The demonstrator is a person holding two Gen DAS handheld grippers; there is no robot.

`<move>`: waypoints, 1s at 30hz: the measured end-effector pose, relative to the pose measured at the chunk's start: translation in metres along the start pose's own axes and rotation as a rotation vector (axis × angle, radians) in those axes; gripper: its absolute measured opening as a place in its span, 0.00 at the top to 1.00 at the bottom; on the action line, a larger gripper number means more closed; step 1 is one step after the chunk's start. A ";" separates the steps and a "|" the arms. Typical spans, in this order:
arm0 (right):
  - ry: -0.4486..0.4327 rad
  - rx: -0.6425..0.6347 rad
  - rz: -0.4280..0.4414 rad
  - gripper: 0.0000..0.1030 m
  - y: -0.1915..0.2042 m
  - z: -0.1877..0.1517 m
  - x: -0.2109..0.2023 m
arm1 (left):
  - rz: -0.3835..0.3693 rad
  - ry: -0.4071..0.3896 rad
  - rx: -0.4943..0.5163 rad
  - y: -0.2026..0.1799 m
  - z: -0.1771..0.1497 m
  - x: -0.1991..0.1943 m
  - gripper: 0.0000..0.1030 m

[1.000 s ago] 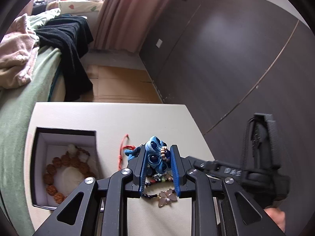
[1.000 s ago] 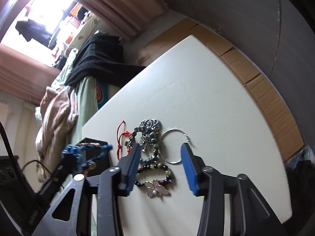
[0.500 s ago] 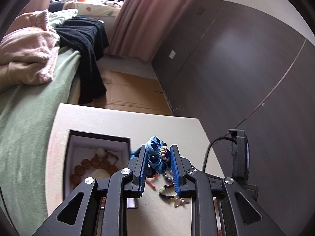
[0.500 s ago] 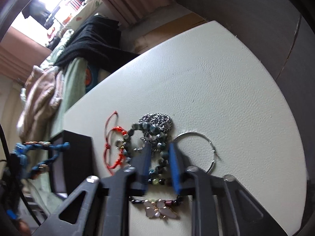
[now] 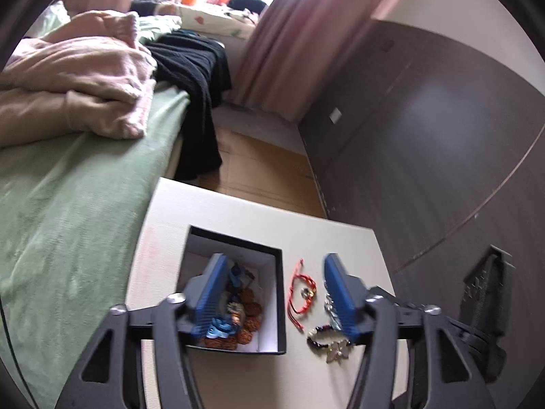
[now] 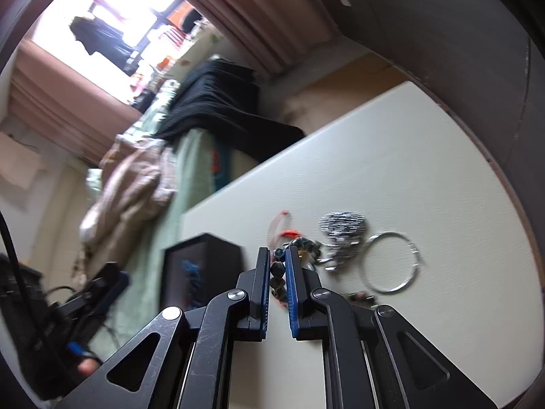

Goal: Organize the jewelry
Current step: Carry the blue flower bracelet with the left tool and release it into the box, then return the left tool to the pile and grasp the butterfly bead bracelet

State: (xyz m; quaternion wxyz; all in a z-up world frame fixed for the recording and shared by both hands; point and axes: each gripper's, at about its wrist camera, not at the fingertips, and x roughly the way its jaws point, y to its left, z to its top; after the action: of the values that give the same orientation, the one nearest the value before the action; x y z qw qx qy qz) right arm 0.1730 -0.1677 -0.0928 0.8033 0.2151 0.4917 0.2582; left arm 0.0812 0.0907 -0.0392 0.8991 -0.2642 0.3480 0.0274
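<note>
A black jewelry box [image 5: 280, 293] with a white lining stands on the white table [image 5: 238, 214]. It holds a brown bead bracelet [image 5: 250, 310] and a blue woven bracelet [image 5: 221, 329]. My left gripper [image 5: 274, 294] is open above the box's right side. A red cord bracelet [image 5: 301, 293] and a dark bead bracelet with a flower charm [image 5: 335, 346] lie right of the box. My right gripper [image 6: 276, 269] is shut on a dark green bead bracelet [image 6: 277, 272] and holds it just above the table. The box [image 6: 204, 266] shows at its left.
A silver chain pile [image 6: 342, 225] and a silver hoop [image 6: 391, 262] lie on the table to the right of the right gripper. A bed with a green cover [image 5: 68, 197] and clothes borders the table's left side. A dark cabinet wall [image 5: 425, 136] stands at the right.
My left gripper has opened and let the blue bracelet drop into the box. My right gripper has closed on the dark green bead bracelet and lifted it slightly.
</note>
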 end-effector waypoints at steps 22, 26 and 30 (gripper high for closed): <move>-0.028 -0.126 0.235 0.89 0.099 -0.024 0.027 | 0.090 -0.106 -0.178 0.050 0.010 -0.032 0.37; 0.085 -0.120 0.230 0.88 0.101 -0.029 0.056 | 0.096 -0.116 -0.185 0.051 0.011 -0.031 0.37; 0.043 -0.066 0.226 0.63 0.084 -0.022 0.038 | 0.109 -0.120 -0.209 0.044 0.008 -0.026 0.37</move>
State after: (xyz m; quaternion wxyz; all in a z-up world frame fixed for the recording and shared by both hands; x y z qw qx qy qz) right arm 0.1506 -0.0767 -0.0773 0.7650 0.2371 0.4725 0.3679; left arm 0.0564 0.1363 -0.0378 0.8831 -0.3349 0.3025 0.1282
